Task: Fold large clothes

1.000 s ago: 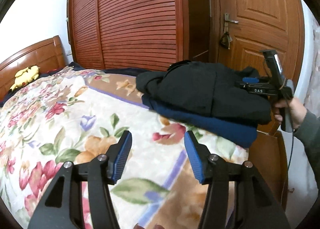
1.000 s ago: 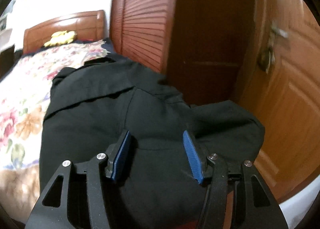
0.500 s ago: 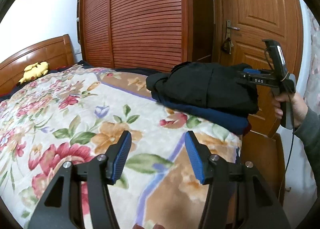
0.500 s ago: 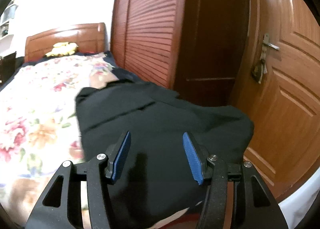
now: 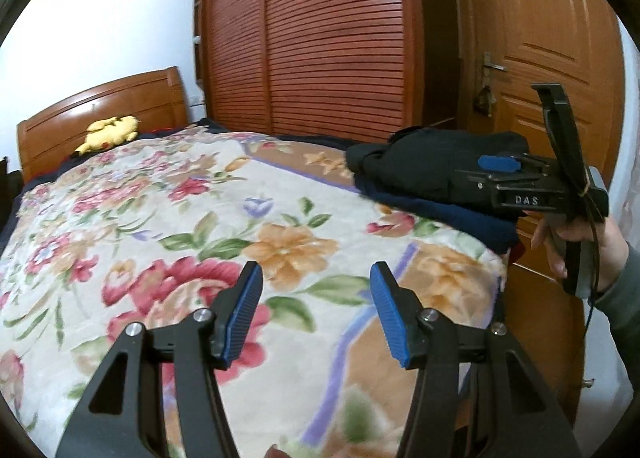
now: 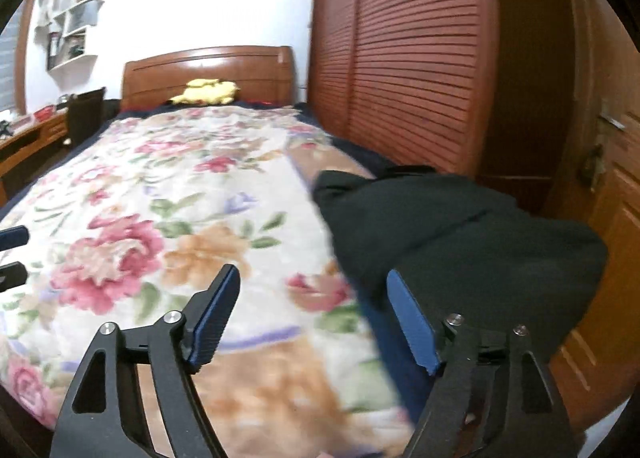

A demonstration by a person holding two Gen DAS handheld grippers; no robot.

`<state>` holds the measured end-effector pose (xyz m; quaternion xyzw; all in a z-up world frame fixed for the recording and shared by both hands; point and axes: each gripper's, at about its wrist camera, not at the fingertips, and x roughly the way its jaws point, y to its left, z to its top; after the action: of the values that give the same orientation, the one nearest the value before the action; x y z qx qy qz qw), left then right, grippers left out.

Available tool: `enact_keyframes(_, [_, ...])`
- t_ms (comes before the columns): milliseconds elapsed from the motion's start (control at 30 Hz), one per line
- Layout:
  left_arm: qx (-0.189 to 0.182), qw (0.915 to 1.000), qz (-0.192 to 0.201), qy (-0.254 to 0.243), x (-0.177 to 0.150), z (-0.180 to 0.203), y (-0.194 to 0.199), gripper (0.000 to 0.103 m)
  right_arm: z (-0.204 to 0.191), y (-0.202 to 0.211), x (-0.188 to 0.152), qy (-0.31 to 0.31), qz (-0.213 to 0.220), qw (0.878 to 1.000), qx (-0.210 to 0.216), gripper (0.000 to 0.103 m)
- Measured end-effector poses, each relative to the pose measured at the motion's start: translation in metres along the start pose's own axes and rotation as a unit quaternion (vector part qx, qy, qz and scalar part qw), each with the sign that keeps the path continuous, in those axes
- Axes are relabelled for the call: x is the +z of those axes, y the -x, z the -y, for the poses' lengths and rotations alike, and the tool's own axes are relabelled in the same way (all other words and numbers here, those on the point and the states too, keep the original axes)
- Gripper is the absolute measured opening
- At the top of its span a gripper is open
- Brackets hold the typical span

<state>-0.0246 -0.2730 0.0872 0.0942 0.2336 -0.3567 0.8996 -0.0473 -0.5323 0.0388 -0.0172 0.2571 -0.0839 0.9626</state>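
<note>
Folded black garment sits on top of a folded dark navy garment, both stacked at the right near corner of the bed, on the floral blanket in cream, pink, orange and green. The stack lies just in front of the brown slatted wooden wardrobe and the panelled wooden door.

Left gripper, black frame with blue ribbed pads, hangs over bare blanket, fingers partly apart, nothing between them. It is well apart from the stack.

Right gripper hangs at the near edge of the stack; its jaws have just been opening and stand wide, with only blanket and the blurred near edge of the navy layer seen through the gap (pads press on nothing). From the left wrist view the right gripper appears side-on at the right, level with the black garment, and white letters "DAS" are readable on its black body. A hand in a grey sleeve grips its handle, a black cable running down past it.

Far end: wooden headboard with a yellow plush toy lying against it. In the right wrist view a white wall shelf hangs far left above a wooden desk (contents too blurred to name).
</note>
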Motion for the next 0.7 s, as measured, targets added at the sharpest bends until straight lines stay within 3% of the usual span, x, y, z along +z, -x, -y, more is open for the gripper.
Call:
enact_keyframes(100, [0.013, 0.9999, -0.001, 0.011, -0.008, -0.014, 0.007, 0.055, -0.030, -0.005, -0.001, 0.002, 0.003, 1.000, 0.024, 0.085])
enact_keyframes(467, [0.090, 0.9950, -0.014, 0.040, -0.055, -0.065, 0.026, 0.055, -0.138, -0.030, -0.022, 0.010, 0.000, 0.996, 0.091, 0.085])
enact_keyframes(700, [0.163, 0.9844, -0.013, 0.065, -0.084, -0.102, 0.037, 0.055, -0.186, -0.045, -0.031, 0.015, -0.003, 0.992, 0.123, 0.085])
